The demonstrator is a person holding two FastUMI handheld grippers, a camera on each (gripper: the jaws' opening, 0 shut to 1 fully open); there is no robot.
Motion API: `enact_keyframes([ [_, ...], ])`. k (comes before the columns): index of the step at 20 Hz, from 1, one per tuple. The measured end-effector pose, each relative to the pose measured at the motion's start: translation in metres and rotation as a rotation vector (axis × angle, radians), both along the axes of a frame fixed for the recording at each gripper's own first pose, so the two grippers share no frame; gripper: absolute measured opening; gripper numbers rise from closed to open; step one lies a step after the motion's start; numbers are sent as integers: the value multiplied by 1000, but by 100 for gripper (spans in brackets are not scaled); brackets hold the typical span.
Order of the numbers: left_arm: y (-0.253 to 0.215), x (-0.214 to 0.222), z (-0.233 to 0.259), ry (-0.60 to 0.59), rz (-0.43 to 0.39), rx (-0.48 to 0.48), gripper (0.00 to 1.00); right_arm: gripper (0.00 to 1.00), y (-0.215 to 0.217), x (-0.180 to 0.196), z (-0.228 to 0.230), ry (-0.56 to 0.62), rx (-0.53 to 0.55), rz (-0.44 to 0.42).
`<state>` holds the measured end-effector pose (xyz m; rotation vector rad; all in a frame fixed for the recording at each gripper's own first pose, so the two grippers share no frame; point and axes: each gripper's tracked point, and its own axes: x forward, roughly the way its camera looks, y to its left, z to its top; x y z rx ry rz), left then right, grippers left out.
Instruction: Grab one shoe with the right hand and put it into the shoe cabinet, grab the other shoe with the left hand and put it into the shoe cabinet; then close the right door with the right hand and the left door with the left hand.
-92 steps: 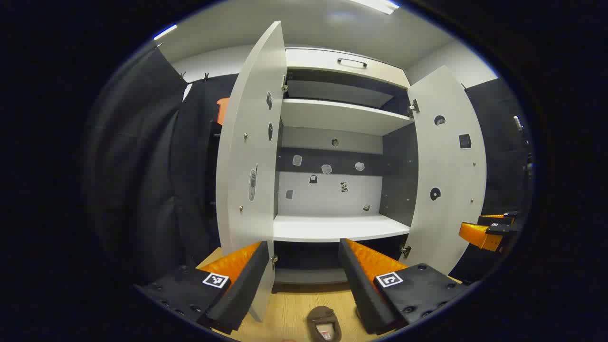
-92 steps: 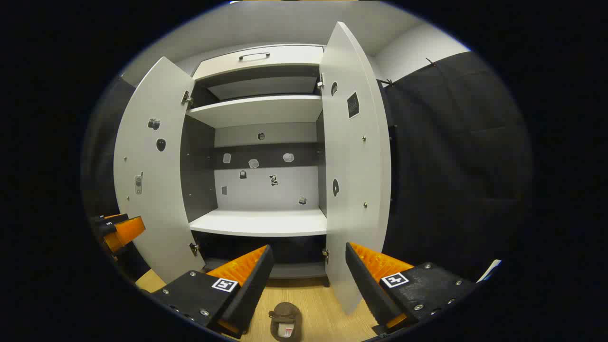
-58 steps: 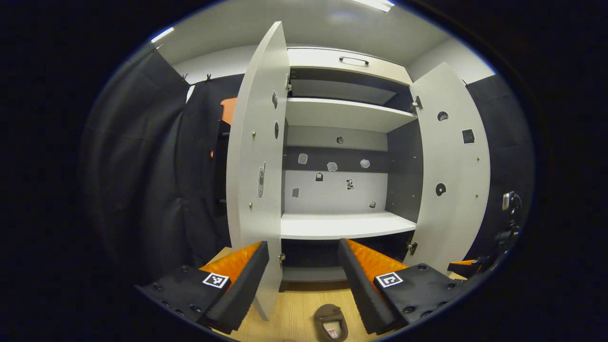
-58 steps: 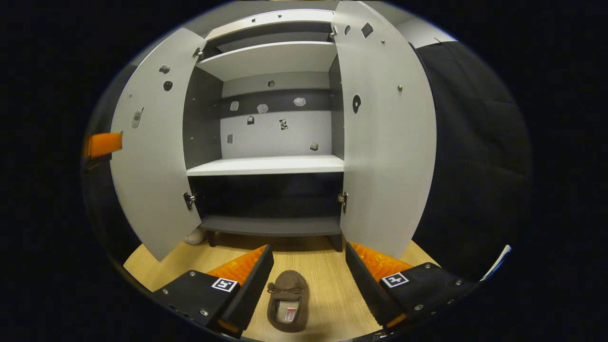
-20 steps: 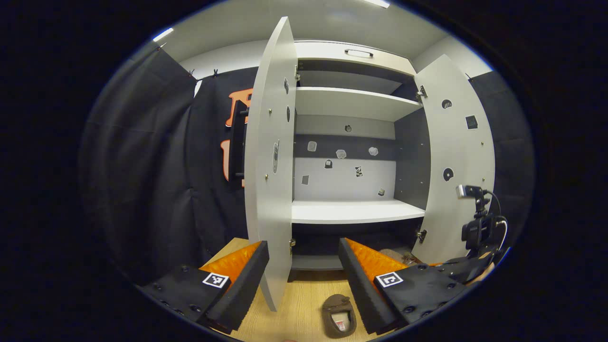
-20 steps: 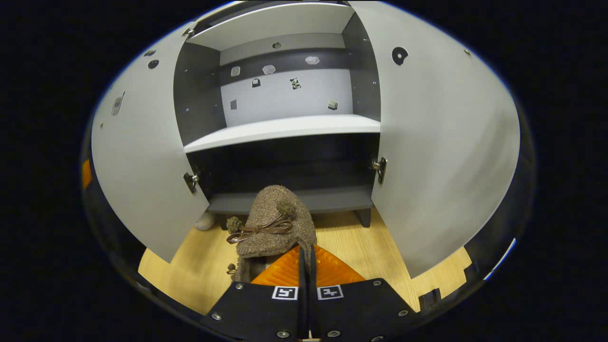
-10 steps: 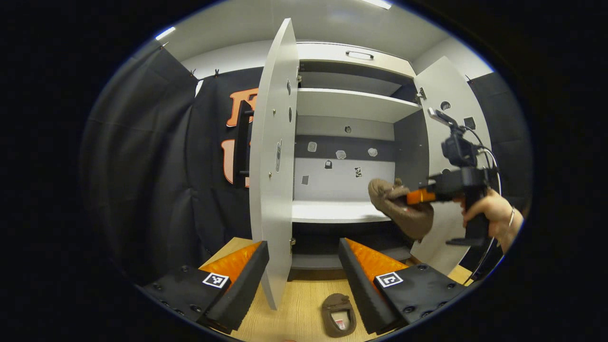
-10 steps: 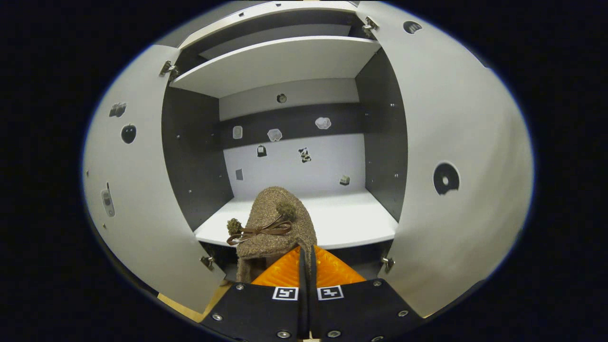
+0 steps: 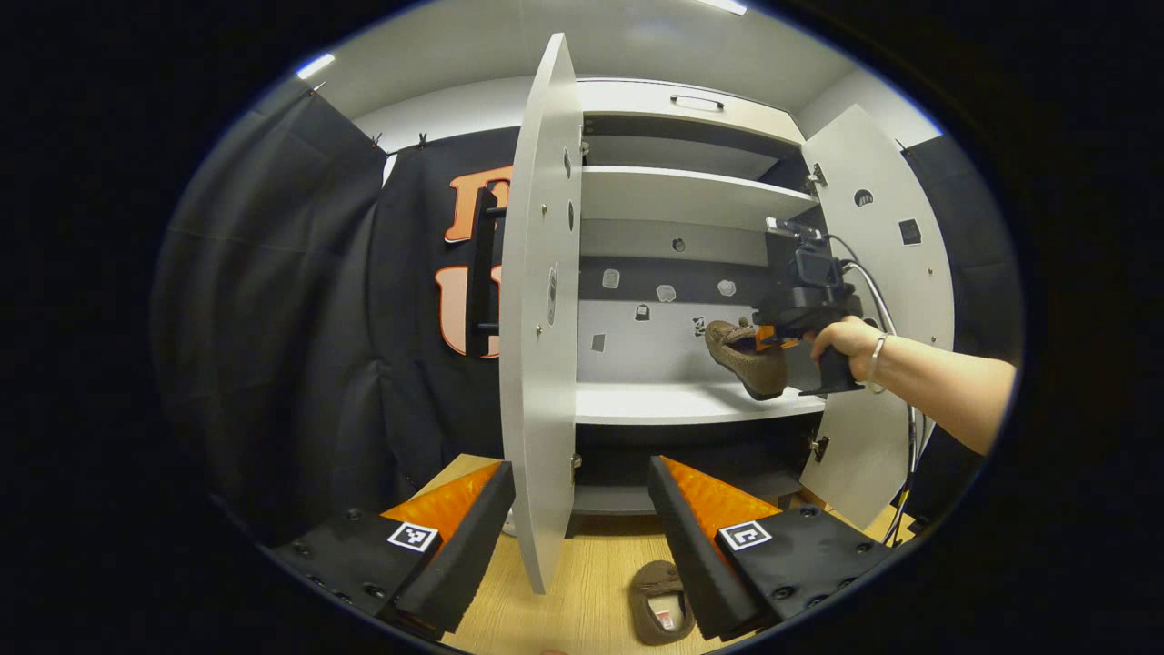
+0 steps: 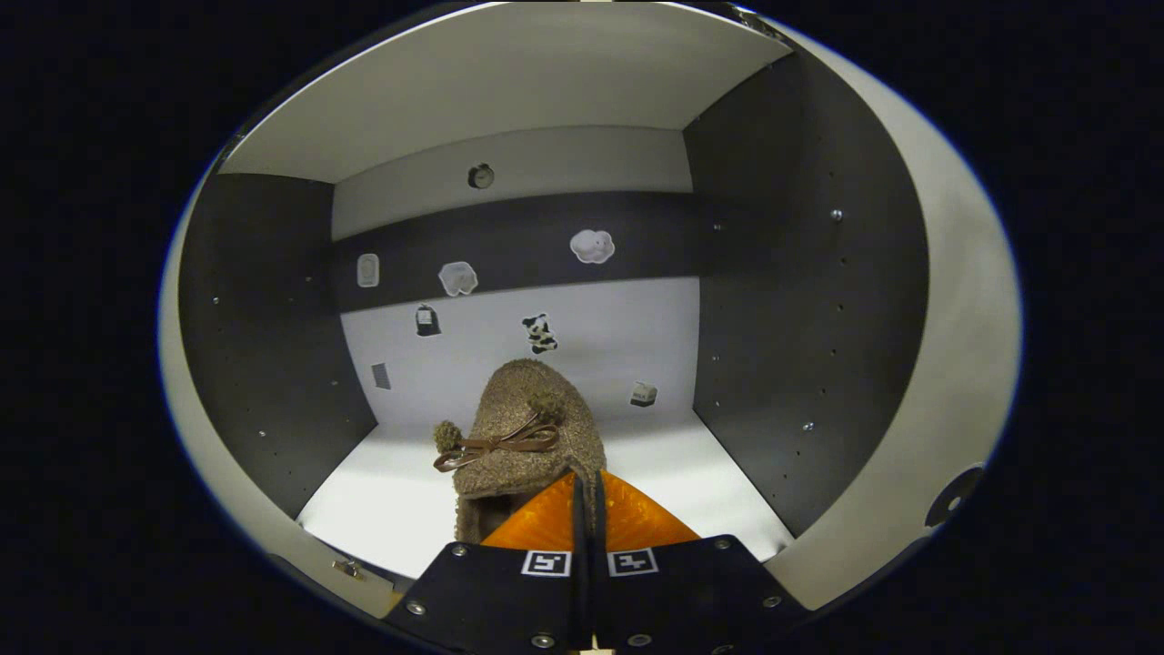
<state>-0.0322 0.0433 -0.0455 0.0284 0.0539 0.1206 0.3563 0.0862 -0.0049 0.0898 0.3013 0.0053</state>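
Black cloth walls close in the booth around a pale shoe cabinet (image 9: 691, 196) standing on a light wood-grain floor (image 9: 582, 600), both of its doors swung wide: the left door (image 9: 536, 309) edge-on in the left gripper view, the right door (image 9: 887, 273) angled back. Inside, the white middle shelf (image 10: 400, 496) is flat, bare and roomy, with dark side panels and a back wall dotted with small stickers. The right gripper (image 10: 587, 496) is clenched on the brown slipper (image 10: 523, 437), its fingers pinching the rim at the heel end so the toe, with its little bow and pompoms, points into the compartment just above the shelf; from the left gripper view the same slipper (image 9: 747, 357) hangs tilted from that tool, held by a hand (image 9: 841, 341), over the right part of the shelf. The slipper looks light, soft and fuzzy, likely to flop and sag, not to slide, so a grip on the heel collar should carry it well, and it can probably be set down without care for breakage. The left gripper (image 9: 582, 509) sits wide open and holds nothing, low over the floor, with the second slipper (image 9: 662, 611) lying just below it, opening upward, its heel rim the likely place to take hold.
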Motion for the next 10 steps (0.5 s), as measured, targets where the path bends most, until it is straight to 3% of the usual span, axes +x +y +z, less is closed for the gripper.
enact_keyframes([
  [6,3,-5,1,-3,16,9,96,2,-12,26,-25,65,-14,-43],
  [10,4,-10,-1,1,20,4,99,16,-7,14,6,-18,12,-36],
])
